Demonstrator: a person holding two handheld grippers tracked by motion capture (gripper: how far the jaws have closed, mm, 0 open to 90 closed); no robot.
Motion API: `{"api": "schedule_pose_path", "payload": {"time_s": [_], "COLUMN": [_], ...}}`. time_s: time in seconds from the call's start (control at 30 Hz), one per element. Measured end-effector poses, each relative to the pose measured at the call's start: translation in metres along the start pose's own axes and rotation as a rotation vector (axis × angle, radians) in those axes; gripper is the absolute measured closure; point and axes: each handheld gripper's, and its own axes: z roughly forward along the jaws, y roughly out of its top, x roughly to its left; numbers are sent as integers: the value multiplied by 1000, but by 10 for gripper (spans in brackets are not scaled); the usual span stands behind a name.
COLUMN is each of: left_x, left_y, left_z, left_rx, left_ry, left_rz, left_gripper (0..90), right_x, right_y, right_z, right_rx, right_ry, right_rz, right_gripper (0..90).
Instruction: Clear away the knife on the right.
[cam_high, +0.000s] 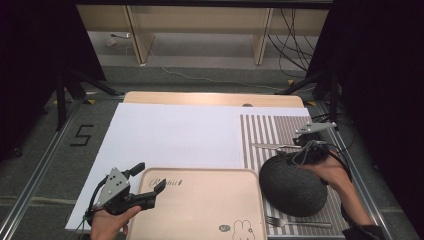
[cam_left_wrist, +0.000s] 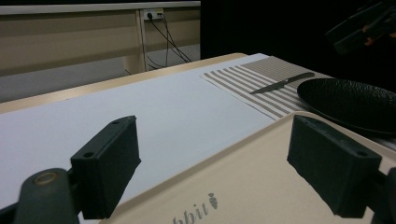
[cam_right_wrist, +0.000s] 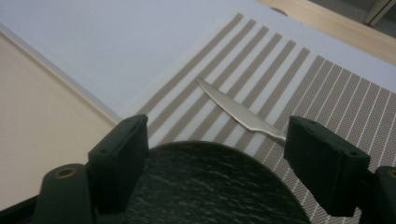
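Observation:
A beige tray (cam_high: 200, 205) with a rabbit logo lies at the table's near edge. My left gripper (cam_high: 150, 176) is open at the tray's far left corner. In the left gripper view the tray (cam_left_wrist: 261, 186) runs between the spread jaws of the left gripper (cam_left_wrist: 212, 140). A black textured plate (cam_high: 292, 185) rests on the striped placemat (cam_high: 265, 130) to the right. My right gripper (cam_high: 300, 145) is open at the plate's far rim. In the right gripper view the plate (cam_right_wrist: 205, 186) curves low between the jaws of the right gripper (cam_right_wrist: 217, 135). A knife (cam_right_wrist: 238, 112) lies just beyond.
The knife (cam_high: 272, 146) lies across the placemat behind the plate. A fork (cam_high: 297, 221) lies in front of it. A white sheet (cam_high: 170, 132) covers the table's middle and left. Dark stands and cables flank the table on both sides.

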Motion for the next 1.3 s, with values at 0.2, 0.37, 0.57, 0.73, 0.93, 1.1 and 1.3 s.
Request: {"api": "schedule_pose_path", "payload": {"time_s": [0.2, 0.37, 0.57, 0.73, 0.93, 1.1, 1.3], "left_x": [-1, -1, -1, -1, -1, -1, -1], "left_y": [0, 0, 0, 0, 0, 1, 0], "left_z": [0, 1, 0, 0, 0, -1, -1], "left_rx": [0, -1, -2, -5, -5, -5, -5], "left_ry": [-1, -1, 5, 7, 7, 8, 7], "left_rz": [2, 2, 0, -1, -1, 2, 1], "left_gripper": [161, 161, 161, 161, 161, 161, 161], "right_x": [-22, -35, -47, -57, -64, -71, -76], "right_y": [10, 16, 23, 24, 24, 23, 23], "right_z": [17, 30, 47, 60, 68, 78, 85], "right_rx": [88, 148, 229, 291, 331, 370, 399], "right_ry": [-8, -8, -15, -16, -19, -18, -17], "right_rz": [5, 18, -4, 0, -5, 12, 9], "right_gripper": [236, 240, 253, 259, 273, 273, 279]}}
